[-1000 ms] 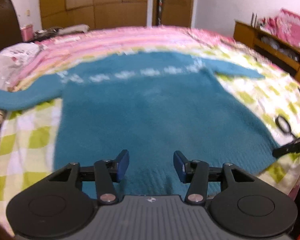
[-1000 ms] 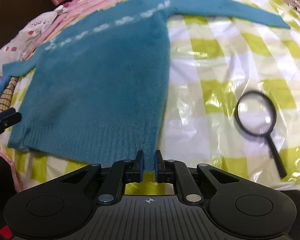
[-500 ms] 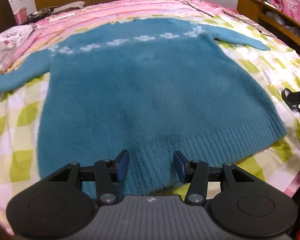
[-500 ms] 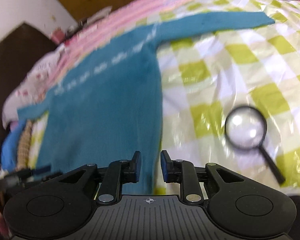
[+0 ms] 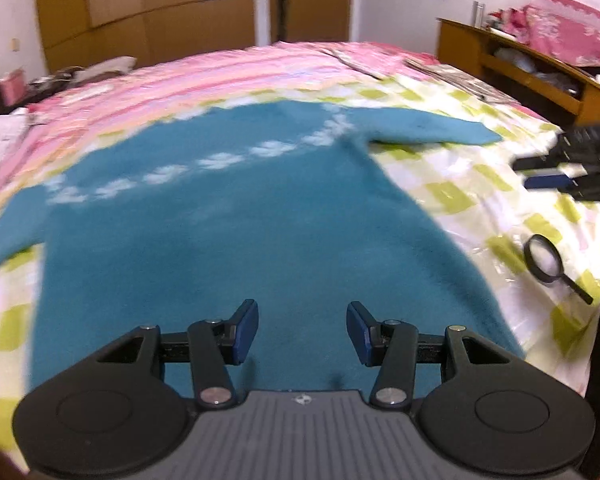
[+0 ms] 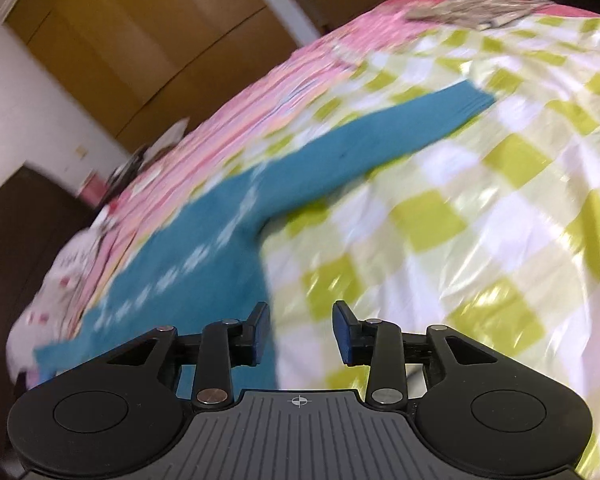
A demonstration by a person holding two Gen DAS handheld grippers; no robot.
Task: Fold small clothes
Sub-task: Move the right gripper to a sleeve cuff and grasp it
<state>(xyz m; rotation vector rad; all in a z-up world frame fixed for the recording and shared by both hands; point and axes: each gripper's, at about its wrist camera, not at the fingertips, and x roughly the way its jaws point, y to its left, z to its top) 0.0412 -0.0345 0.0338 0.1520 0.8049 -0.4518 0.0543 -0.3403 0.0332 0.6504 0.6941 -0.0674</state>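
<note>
— Where's the jumper lying, from where you stand?

— The teal sweater (image 5: 236, 240) is spread flat on the green-checked sheet (image 6: 480, 208) over the bed, white flower band across the chest, both sleeves stretched out sideways. Nothing is folded yet, as far as I can judge.

— And the two tools?

— The left gripper (image 5: 302, 330) hangs over the lower body of the sweater, jaws wide apart, nothing between them. The right gripper (image 6: 300, 334) is over the sweater's right edge, jaws apart too and empty, looking up along the right sleeve (image 6: 380, 136).

— So the sleeve goes first?

— That's my guess. I'd have the right one go out to the cuff, pinch only the knit and not the shiny sheet beneath, lift it just clear and lay it across the chest so the fold falls along the side seam. The left could press the body down so that fluffy wool doesn't drag.

— Anything in the way?

— A magnifying glass (image 5: 550, 262) lies on the sheet near the right hem, apart from the sweater. I'd keep the sleeve's path away from it. The views are blurred, so the cuff's exact lie is hard to tell.
</note>
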